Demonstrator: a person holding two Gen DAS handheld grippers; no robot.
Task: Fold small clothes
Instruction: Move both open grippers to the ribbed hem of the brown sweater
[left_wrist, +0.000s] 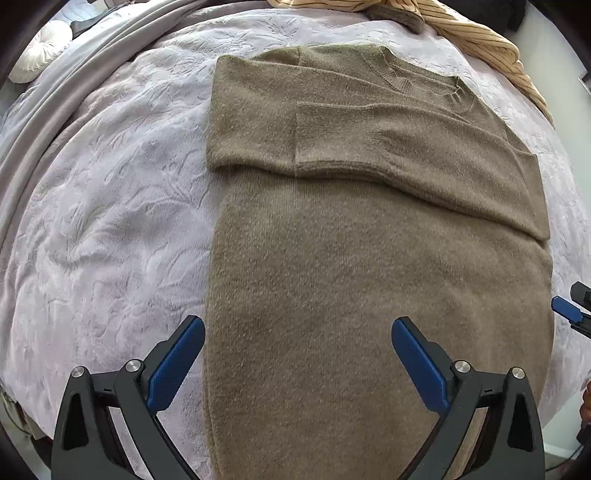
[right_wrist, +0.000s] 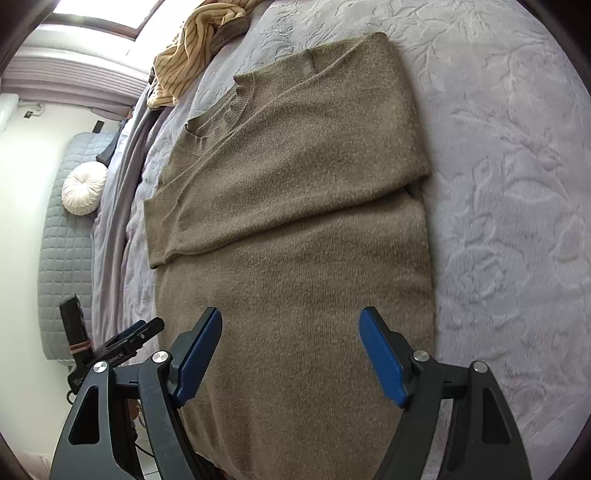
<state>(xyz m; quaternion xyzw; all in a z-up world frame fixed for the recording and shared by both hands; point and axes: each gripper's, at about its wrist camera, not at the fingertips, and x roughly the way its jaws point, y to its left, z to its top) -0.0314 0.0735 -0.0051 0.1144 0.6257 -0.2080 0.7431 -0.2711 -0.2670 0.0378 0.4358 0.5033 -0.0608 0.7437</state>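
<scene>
An olive-brown knit sweater (left_wrist: 369, 258) lies flat on a lilac embossed bedspread (left_wrist: 103, 221), neck at the far end, both sleeves folded across the chest. It also shows in the right wrist view (right_wrist: 303, 221). My left gripper (left_wrist: 298, 325) is open and empty, hovering over the sweater's near left hem area. My right gripper (right_wrist: 291, 317) is open and empty over the near hem. The right gripper's blue tip shows at the left view's right edge (left_wrist: 567, 308). The left gripper shows at the lower left of the right wrist view (right_wrist: 136, 334).
A yellow striped garment (left_wrist: 480, 40) is heaped at the bed's far end, also in the right wrist view (right_wrist: 192, 48). A round white cushion (right_wrist: 84, 188) lies on a grey quilted mat (right_wrist: 62, 258) beside the bed. Grey sheet folds (left_wrist: 74, 92) run along the left.
</scene>
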